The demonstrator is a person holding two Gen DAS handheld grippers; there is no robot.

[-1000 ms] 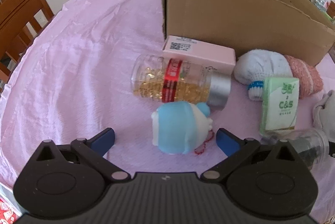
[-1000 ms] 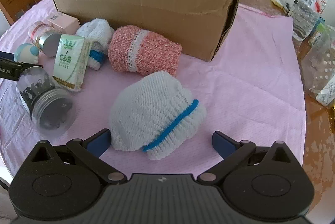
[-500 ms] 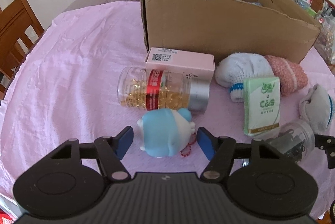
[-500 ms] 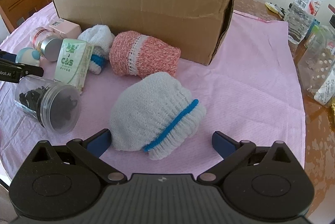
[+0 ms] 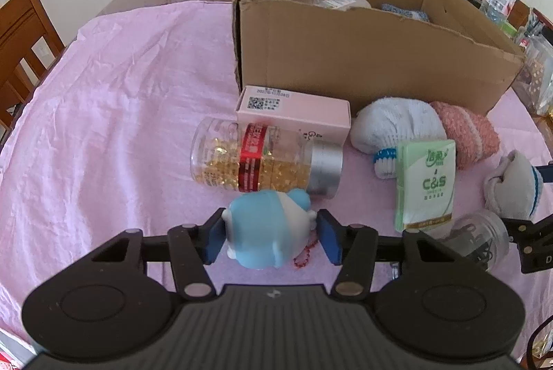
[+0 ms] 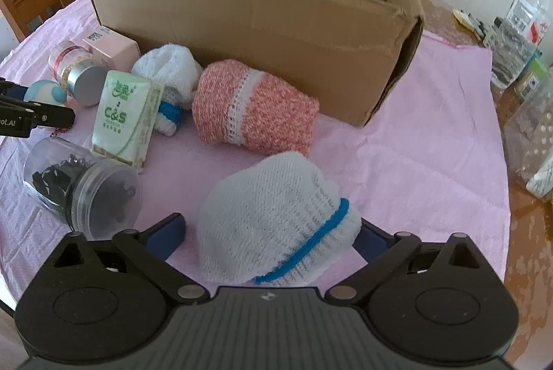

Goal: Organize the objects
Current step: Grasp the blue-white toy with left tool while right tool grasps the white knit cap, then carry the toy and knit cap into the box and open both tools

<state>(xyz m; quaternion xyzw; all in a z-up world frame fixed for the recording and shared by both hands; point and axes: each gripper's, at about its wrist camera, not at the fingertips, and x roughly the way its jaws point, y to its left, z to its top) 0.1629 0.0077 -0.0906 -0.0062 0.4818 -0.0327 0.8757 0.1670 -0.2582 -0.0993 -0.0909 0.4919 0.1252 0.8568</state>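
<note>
The left gripper (image 5: 270,234) jaws clamp the blue-and-white toy (image 5: 266,228) near the surface's front edge for boxing, while the right gripper (image 6: 273,237) jaws, apart, are closing around the white knit hat (image 6: 273,218).

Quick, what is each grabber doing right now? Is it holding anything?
Left gripper: shut on the blue toy.
Right gripper: open and starting to close around the white knitted hat, not gripping.

The capsule bottle (image 5: 266,162) lies before the small carton (image 5: 293,110), beside the cardboard box (image 5: 363,58).
</note>
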